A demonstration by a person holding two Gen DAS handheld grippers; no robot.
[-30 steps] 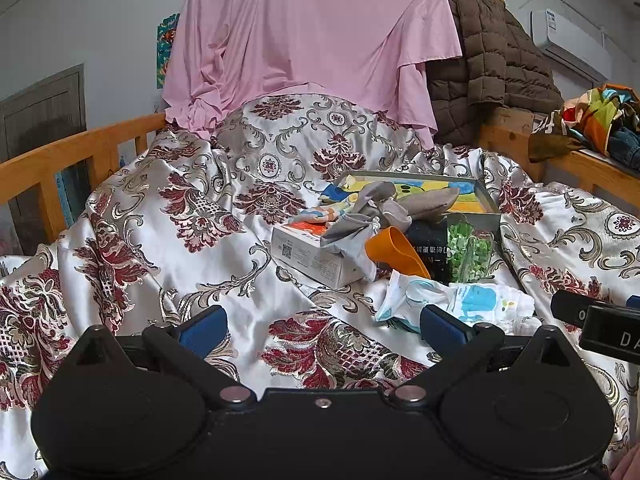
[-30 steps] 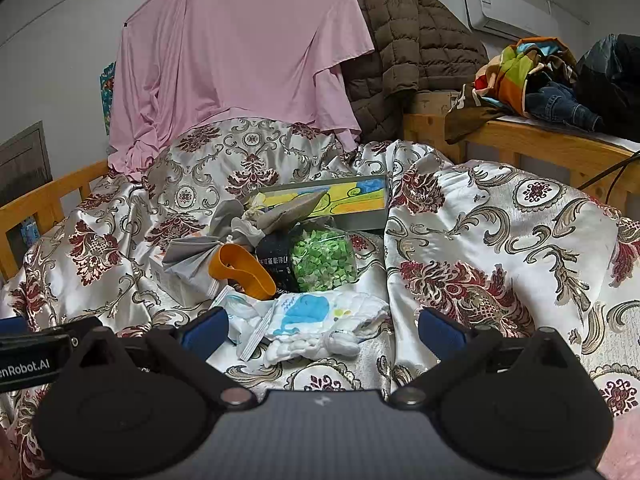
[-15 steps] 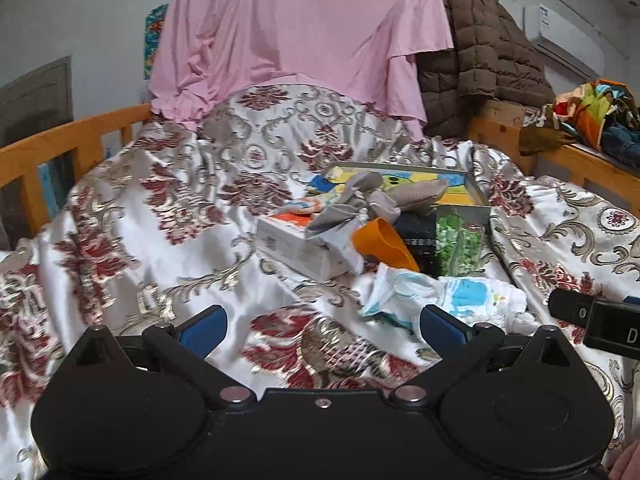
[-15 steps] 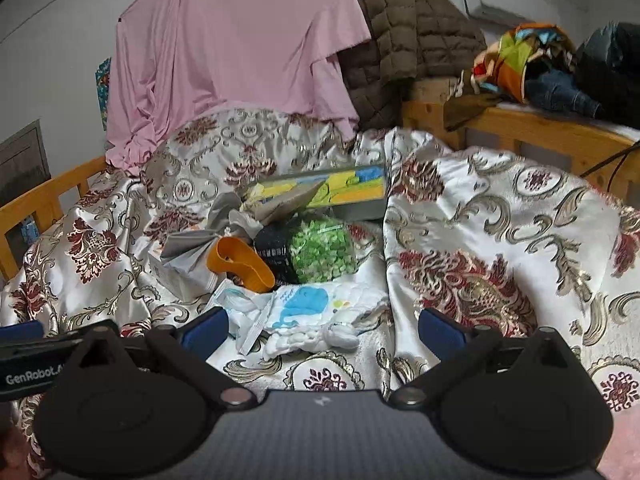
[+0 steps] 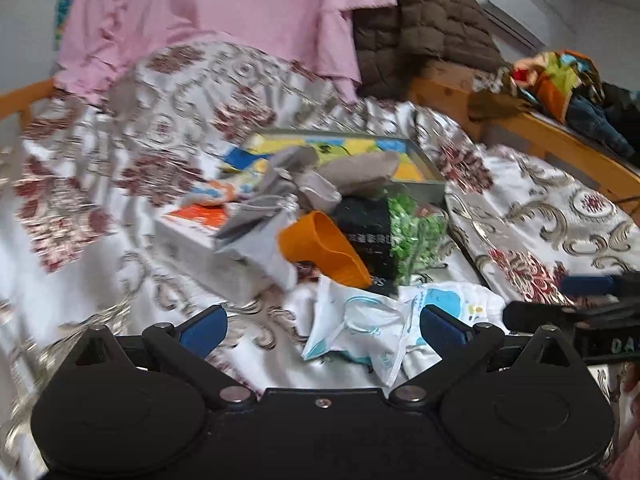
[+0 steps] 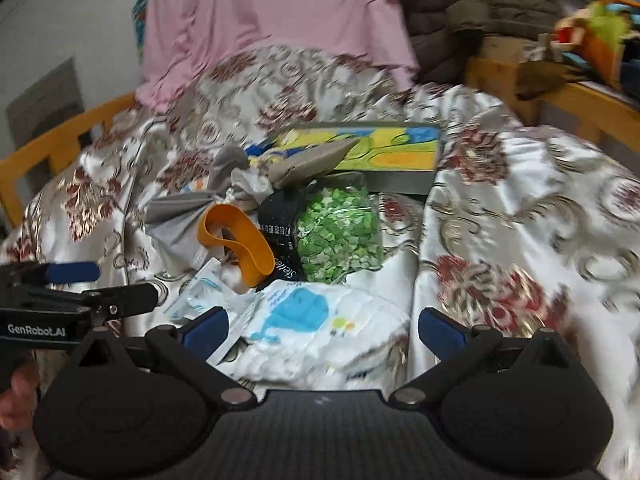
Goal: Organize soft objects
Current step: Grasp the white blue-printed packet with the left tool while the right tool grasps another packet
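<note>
Right wrist view alone shows a hand point(image 6: 18, 400) (lower left corner).

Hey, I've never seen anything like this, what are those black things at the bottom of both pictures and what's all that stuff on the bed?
They are two hand-held grippers, each with its own camera looking along two blue-tipped fingers. The left gripper and right gripper are both open and hold nothing. On the floral satin bedspread lies a pile: a white cloth with a blue whale print, an orange plastic cup, a bag of green pieces, grey fabric and a colourful flat box.
</note>
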